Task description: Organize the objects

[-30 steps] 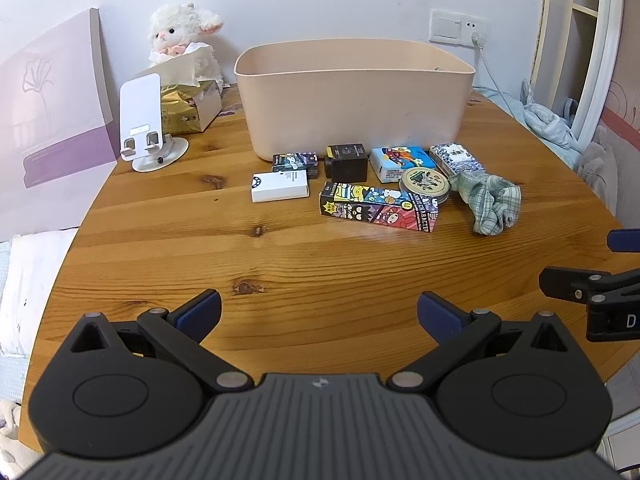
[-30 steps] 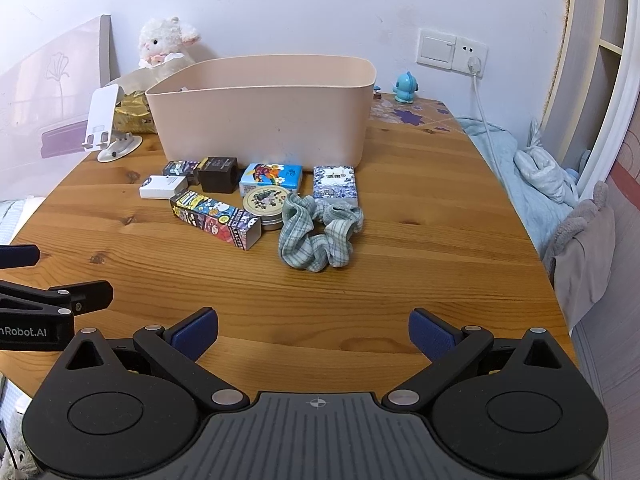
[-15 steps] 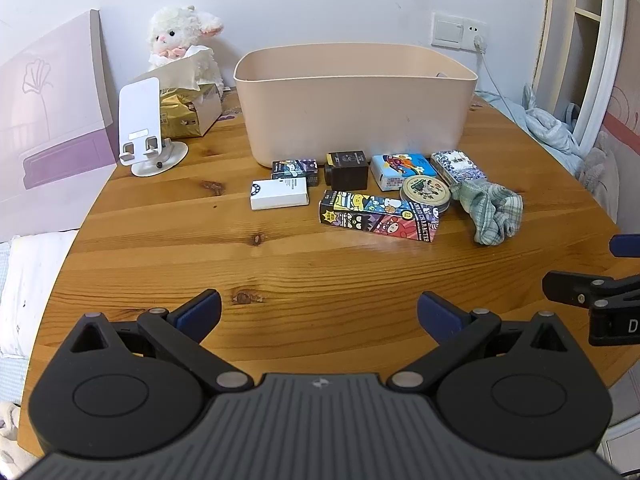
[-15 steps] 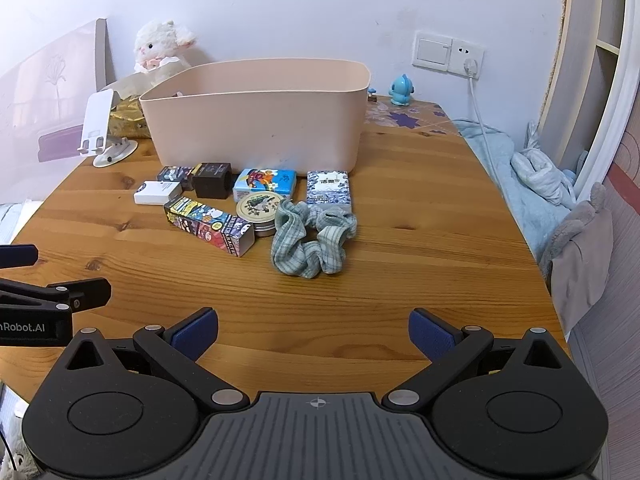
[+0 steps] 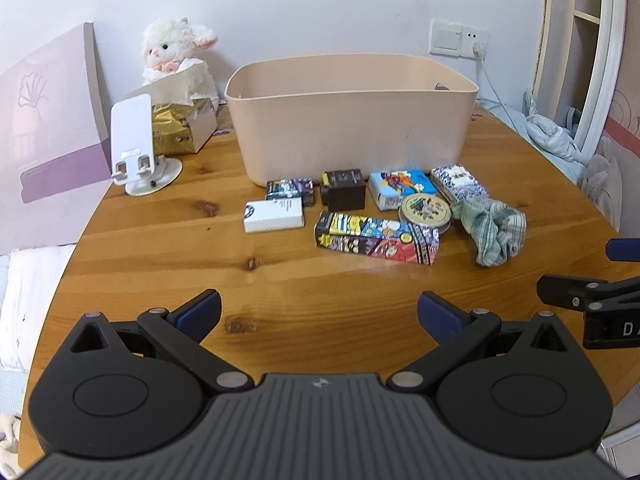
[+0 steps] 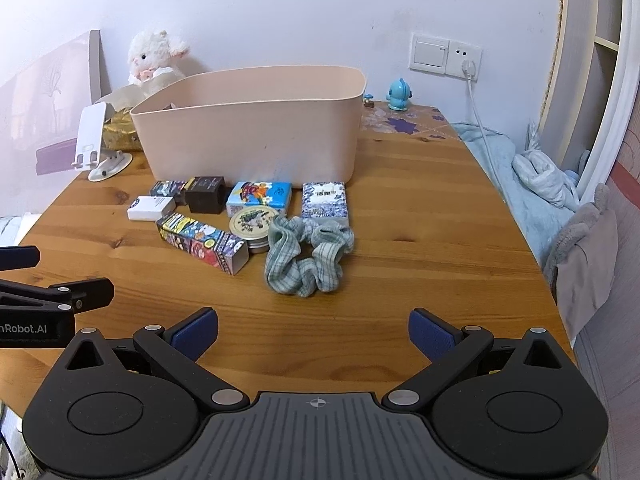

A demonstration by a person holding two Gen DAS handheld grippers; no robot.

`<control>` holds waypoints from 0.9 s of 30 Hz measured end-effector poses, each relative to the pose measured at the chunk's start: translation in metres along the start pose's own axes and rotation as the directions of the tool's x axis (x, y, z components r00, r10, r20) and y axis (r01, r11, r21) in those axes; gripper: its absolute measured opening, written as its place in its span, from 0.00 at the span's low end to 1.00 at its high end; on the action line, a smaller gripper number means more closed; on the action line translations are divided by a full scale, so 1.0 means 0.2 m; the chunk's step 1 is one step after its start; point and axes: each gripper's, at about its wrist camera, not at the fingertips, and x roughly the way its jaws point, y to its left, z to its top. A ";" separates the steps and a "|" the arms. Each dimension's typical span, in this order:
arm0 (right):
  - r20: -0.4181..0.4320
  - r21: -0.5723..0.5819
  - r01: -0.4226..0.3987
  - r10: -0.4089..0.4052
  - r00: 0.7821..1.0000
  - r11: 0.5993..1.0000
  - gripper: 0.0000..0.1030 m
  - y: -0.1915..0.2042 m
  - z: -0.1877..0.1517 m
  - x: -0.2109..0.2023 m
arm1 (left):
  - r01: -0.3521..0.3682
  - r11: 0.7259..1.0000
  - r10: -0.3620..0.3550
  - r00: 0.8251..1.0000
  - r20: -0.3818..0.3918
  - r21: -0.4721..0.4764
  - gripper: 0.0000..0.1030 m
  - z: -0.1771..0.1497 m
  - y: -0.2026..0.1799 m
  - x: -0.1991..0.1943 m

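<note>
**Grippers open, items by bin**

Both grippers hover over the near table edge, jaws wide apart, holding nothing: left gripper (image 5: pixel 319 312), right gripper (image 6: pixel 313 330). Bin (image 5: pixel 352 120) stands at the far side of table (image 6: pixel 420 248). Small items lie just in front of it: white box (image 5: pixel 273 216), comic box (image 5: pixel 377 238), tin (image 5: pixel 425 210), scrunchie (image 6: pixel 308 256) at right. Phone stand (image 5: pixel 138 152) and lamb toy (image 5: pixel 176 52) far left.
</note>
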 end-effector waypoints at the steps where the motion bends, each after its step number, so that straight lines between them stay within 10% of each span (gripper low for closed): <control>1: 0.004 0.001 -0.001 0.001 1.000 1.000 1.00 -0.01 0.01 0.01 | 0.003 1.000 -0.003 1.000 0.003 0.001 1.00 0.01 0.00 0.01; 27: -0.042 0.007 0.048 -0.048 0.998 0.999 1.00 -0.12 0.18 0.38 | -0.028 0.999 0.028 1.000 0.006 0.031 1.00 0.32 -0.08 0.55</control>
